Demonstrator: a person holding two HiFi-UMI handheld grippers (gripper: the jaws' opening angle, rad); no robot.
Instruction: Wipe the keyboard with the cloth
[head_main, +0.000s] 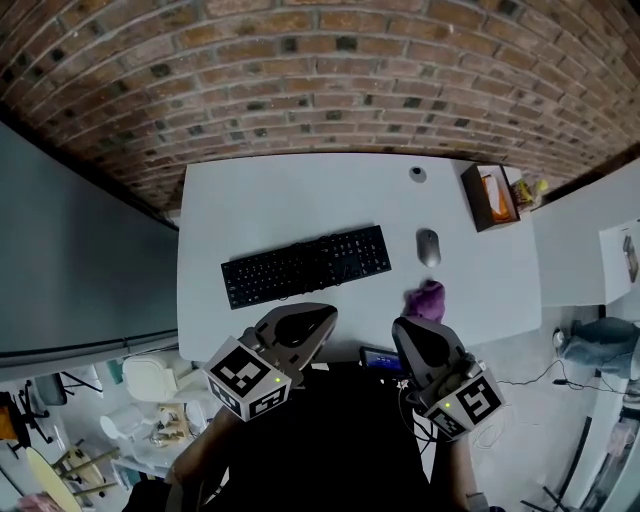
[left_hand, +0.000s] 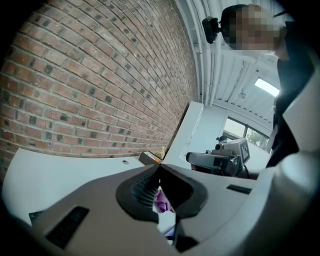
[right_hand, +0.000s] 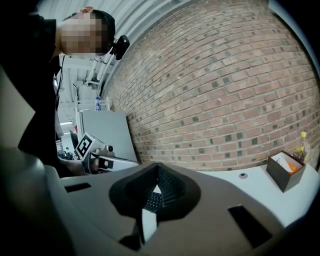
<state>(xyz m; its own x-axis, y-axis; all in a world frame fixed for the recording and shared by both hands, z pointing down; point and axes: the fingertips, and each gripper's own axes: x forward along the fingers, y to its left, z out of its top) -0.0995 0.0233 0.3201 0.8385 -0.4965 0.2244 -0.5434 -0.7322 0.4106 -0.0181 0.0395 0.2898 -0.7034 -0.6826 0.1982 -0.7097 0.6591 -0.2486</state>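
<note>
White table (head_main: 300, 190), brick wall (head_main: 300, 80) behind. Left gripper (head_main: 300, 318) and right gripper (head_main: 418, 330) near level at front edge, jaws pressed together, empty. Keyboard (head_main: 306, 266) mid-table, lengthwise left-right; purple cloth (head_main: 427, 299) just before right gripper.

Bare white tabletop (head_main: 270, 200) behind long black keyboard (head_main: 306, 265): open passage (widest stretch). Right side tighter, 3 obstacles: grey oval mouse (head_main: 428, 246), crumpled purple cloth (head_main: 426, 298), brown open box (head_main: 489, 196).
</note>
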